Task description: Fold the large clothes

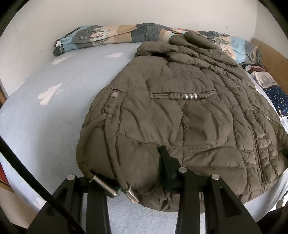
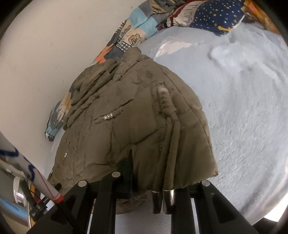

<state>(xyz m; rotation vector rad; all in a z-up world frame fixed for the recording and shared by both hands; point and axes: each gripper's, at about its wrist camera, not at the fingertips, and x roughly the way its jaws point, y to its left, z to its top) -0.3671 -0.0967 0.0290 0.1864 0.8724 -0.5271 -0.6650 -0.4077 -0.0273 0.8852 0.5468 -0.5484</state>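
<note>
An olive quilted jacket [image 1: 176, 111] lies on a light blue bed sheet [image 1: 54, 100], folded, with drawstrings ending in metal tips [image 1: 102, 185]. My left gripper [image 1: 142, 172] holds the jacket's near hem; one dark finger [image 1: 167, 162] presses on top of the fabric, the other is hidden under it. In the right wrist view the same jacket [image 2: 136, 122] fills the middle. My right gripper [image 2: 153, 172] grips the hem, one finger [image 2: 126, 171] on the fabric, with the metal cord tips [image 2: 163, 199] hanging beside it.
A patterned blanket [image 1: 108, 36] is bunched along the white wall [image 1: 126, 14] behind the jacket. A dark blue starry pillow [image 2: 219, 16] and other bedding lie at the bed's end. A wooden bed frame [image 1: 270, 57] is at the right. A white tube [image 2: 36, 172] crosses the lower left of the right wrist view.
</note>
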